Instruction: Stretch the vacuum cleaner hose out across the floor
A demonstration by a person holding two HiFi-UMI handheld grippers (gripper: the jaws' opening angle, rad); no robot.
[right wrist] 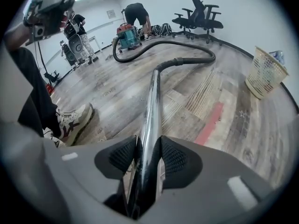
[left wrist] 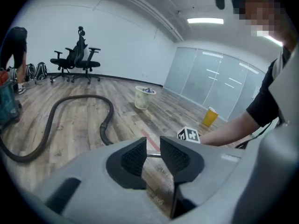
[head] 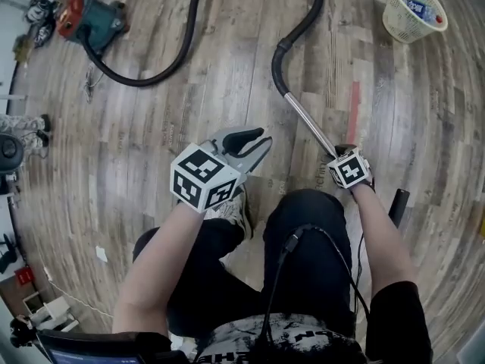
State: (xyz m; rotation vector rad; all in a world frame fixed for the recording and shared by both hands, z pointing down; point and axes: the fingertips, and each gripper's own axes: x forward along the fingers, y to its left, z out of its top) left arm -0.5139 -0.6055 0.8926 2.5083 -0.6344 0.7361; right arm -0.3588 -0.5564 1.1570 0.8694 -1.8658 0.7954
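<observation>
Right gripper view: right gripper (right wrist: 148, 157) clamps metal wand (right wrist: 152, 101); left gripper (left wrist: 153, 149) apart, empty. Next, probably pull curled hose (right wrist: 184, 60) straight.

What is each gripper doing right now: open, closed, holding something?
Left gripper: open, nothing between the jaws.
Right gripper: closed on the metal vacuum tube.

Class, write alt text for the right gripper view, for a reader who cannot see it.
The right gripper clamps a shiny metal tube that runs away over the wood floor. Its black hose curves back to a teal vacuum cleaner; a basket stands at right.
</observation>
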